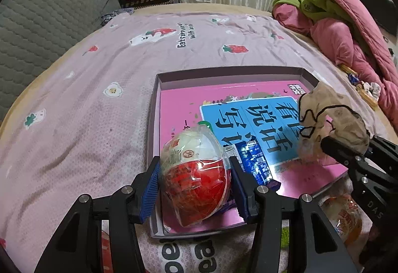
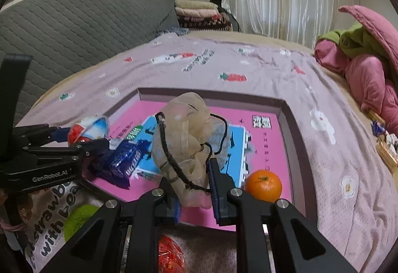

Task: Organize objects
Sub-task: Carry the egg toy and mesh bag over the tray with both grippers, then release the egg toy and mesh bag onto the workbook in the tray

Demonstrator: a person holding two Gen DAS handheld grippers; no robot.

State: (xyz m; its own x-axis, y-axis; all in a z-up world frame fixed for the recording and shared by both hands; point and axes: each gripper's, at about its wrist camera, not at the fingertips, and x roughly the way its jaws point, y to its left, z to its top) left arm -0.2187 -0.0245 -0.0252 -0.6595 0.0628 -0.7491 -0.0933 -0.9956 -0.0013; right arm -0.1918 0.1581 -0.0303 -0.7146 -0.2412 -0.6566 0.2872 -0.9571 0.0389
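Observation:
A shallow purple-grey box [image 1: 155,108] [image 2: 289,128] lies on the bed with a pink and blue book [image 1: 261,121] [image 2: 251,128] inside. My left gripper [image 1: 195,186] [image 2: 82,138] is shut on a red and white wrapped snack [image 1: 196,178] [image 2: 87,130], held over the box's near left corner. My right gripper [image 2: 192,188] [image 1: 348,146] is shut on a beige gauzy scrunchie with black cord [image 2: 189,133] [image 1: 330,118], held above the book. A blue snack packet [image 2: 124,161] [image 1: 253,161] and an orange [image 2: 263,186] lie in the box.
The bed has a lilac strawberry-print sheet [image 1: 99,103]. A grey quilted headboard [image 2: 74,31] stands at the left. Pink and green bedding [image 1: 343,31] is piled at the right. A green ball [image 2: 79,220] and a red wrapped item [image 2: 171,258] lie before the box.

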